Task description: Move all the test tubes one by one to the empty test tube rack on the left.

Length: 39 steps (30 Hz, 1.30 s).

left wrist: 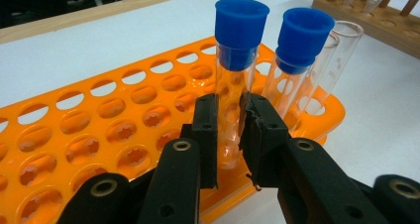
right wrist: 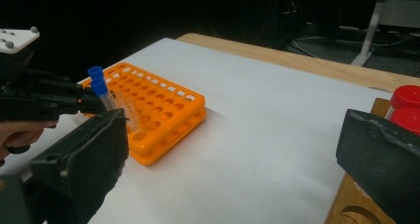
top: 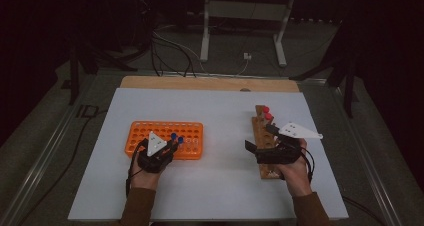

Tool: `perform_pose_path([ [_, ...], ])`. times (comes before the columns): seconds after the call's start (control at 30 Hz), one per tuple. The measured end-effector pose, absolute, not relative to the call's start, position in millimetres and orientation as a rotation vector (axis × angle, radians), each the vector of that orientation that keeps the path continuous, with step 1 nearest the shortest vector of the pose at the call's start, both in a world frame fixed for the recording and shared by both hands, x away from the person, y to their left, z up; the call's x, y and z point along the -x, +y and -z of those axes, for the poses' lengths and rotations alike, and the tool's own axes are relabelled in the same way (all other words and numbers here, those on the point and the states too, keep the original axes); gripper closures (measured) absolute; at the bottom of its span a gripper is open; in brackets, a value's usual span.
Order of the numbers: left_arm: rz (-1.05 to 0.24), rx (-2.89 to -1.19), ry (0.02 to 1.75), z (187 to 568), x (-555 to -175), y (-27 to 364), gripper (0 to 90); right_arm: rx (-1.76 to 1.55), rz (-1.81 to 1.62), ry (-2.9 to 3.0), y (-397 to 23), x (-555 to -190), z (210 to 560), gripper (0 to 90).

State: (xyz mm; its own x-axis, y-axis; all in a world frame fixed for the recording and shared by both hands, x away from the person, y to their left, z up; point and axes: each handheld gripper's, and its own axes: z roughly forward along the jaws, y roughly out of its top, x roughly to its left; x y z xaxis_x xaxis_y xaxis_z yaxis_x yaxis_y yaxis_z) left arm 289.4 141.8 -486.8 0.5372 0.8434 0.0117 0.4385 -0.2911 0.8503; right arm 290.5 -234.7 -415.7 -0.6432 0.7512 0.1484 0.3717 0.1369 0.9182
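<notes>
An orange tube rack (top: 150,131) lies left of centre on the white sheet. My left gripper (left wrist: 229,135) is shut on a clear test tube with a blue cap (left wrist: 241,28), low on the glass; the tube stands upright at the rack's near right corner. Beside it stand a second blue-capped tube (left wrist: 303,38) and an uncapped glass tube (left wrist: 341,48). In the high view the left gripper (top: 174,144) sits at the rack's front edge. My right gripper (top: 260,138) hovers open over a wooden rack (top: 261,117) that holds two red-capped tubes (top: 267,113). Nothing is between its wide jaws (right wrist: 230,159).
The white sheet (top: 220,176) covers a wooden tabletop (top: 200,82). Most holes of the orange rack (right wrist: 163,107) are vacant. Red caps (right wrist: 408,107) rise just behind the right jaw. Cables and metal stand legs (top: 205,36) lie on the floor beyond the table.
</notes>
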Motion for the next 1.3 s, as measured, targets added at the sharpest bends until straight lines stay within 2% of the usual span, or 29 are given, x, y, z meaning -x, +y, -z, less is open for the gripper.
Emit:
perform_pose_path([
  [0.43,-0.547,-1.946,1.079,491.1,-292.5,144.6,76.2,-1.090,-1.505,2.075,-234.9,-290.8,416.3,0.0],
  [0.97,-0.454,-1.641,1.034,466.3,-286.6,173.8,41.4,-1.100,-1.488,2.067,-236.8,-292.6,417.2,0.0],
  [1.3,-0.443,-1.597,0.987,453.6,-284.1,168.9,25.2,-1.115,-1.395,2.020,-243.2,-306.0,417.8,0.0],
])
